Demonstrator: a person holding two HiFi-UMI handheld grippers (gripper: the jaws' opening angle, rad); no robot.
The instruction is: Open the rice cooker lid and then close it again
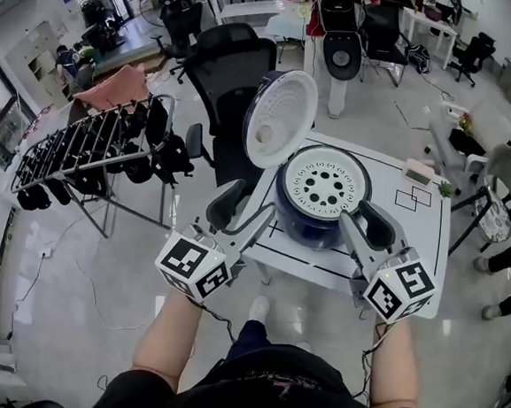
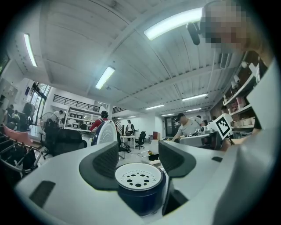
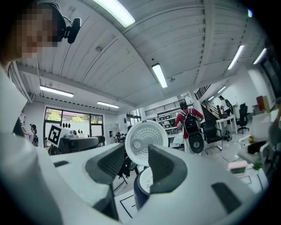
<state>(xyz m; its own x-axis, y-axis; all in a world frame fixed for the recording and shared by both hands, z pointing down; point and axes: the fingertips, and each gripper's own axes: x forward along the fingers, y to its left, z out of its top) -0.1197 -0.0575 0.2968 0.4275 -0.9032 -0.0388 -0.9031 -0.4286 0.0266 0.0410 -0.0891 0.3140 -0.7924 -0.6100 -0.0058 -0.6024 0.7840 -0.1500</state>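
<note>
- State: rice cooker (image 1: pixel 318 215) sits on the left half of the table (image 1: pixel 415 257), between its middle and its left edge. The lid (image 1: pixel 279 119) is up, leaning towards the far-left corner, and the perforated inner plate (image 1: pixel 326 185) is exposed. Opening looks done; closing is left.
- Left gripper (image 1: pixel 241 213): jaws apart, nothing in them. It's at the near edge, just beside the cooker's left flank.
- Right gripper (image 1: pixel 364 228): jaws also apart and empty, just beside the right flank.
- Risk 1: the lid is behind the body from here. Reaching over could clip the plate or rim with a jaw and knock the plate askew.
- Risk 2: pushing the lid high and off-centre with nothing bracing the body would likely slide or turn the cooker towards the left edge.
- Risk 3: letting go past the tipping point. The lid would slam and the body could hop.
- Risk 4: too light a final press. The lid would look down without being latched, and I doubt the head view would show that.
- The small white box (image 1: pixel 418 173) by the far-right edge is well clear.
</note>
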